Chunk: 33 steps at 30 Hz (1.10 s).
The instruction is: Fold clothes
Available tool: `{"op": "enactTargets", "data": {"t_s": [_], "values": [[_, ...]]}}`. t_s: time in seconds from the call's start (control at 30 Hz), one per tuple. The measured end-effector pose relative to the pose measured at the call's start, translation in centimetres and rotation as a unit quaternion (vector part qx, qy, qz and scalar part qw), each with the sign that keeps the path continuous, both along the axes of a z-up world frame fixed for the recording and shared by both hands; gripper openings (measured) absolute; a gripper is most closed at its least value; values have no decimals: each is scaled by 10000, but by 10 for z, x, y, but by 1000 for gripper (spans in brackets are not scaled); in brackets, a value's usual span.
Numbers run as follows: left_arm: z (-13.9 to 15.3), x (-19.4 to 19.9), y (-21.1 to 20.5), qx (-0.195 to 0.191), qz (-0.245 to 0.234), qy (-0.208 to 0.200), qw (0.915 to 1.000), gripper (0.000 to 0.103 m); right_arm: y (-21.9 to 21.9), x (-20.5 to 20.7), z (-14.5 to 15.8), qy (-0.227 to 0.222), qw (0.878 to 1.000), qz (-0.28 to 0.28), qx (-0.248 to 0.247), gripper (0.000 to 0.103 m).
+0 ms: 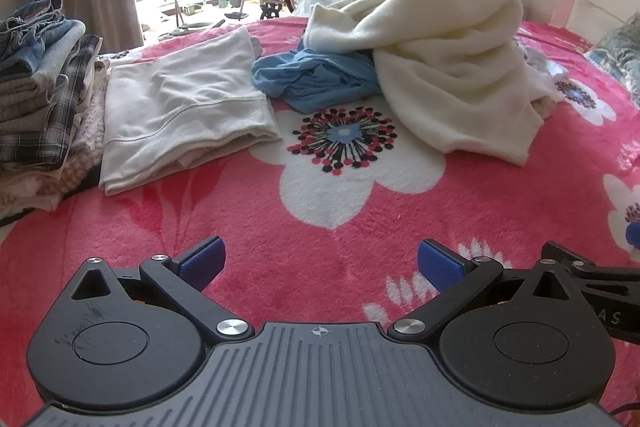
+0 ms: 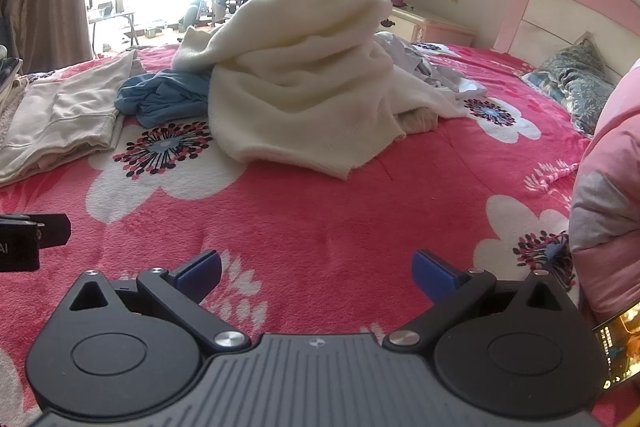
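Both hand-held grippers, left and right, hover with fingers spread wide and empty above the pink flowered bed. Ahead of them lies a heaped cream sweater, a crumpled blue garment tucked at its left, and a folded beige top further left.

Letters "AS" on the right hand-held gripper.
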<state>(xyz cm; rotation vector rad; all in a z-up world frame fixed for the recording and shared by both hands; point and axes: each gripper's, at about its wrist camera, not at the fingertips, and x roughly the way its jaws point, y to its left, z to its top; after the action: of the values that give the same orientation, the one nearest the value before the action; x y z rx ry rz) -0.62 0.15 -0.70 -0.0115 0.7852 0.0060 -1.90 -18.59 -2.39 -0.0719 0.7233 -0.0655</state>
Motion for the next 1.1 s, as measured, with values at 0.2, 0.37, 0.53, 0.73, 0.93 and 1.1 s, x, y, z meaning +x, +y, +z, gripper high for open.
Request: {"op": "enactTargets", "data": {"t_s": [0.2,0.37,0.53,0.73,0.93,1.1], "values": [[4,-5,-2,-114,-46,-145,9998,103,-3,-1,2,-78,10000,-29,32,103],[2,2,-2,-240,-146,-152,9995,103,-5,0,2,-119,9999,-52,68,103],[-3,5,-4,-303,-183,-134,9993,103,-8,2,-1,-116,9998,-91,114,103],[-9,11,-6,-384,-223,-114,9989,103,-12,3,-4,-172,9997,-112,144,103],[-10,31,-3,-357,-407,-146,9984,103,-24,9,-3,-379,9990,-55,235,103],[4,69,-7,-133,-754,-395,9963,103,-39,32,7,-632,9975,120,307,103]]}}
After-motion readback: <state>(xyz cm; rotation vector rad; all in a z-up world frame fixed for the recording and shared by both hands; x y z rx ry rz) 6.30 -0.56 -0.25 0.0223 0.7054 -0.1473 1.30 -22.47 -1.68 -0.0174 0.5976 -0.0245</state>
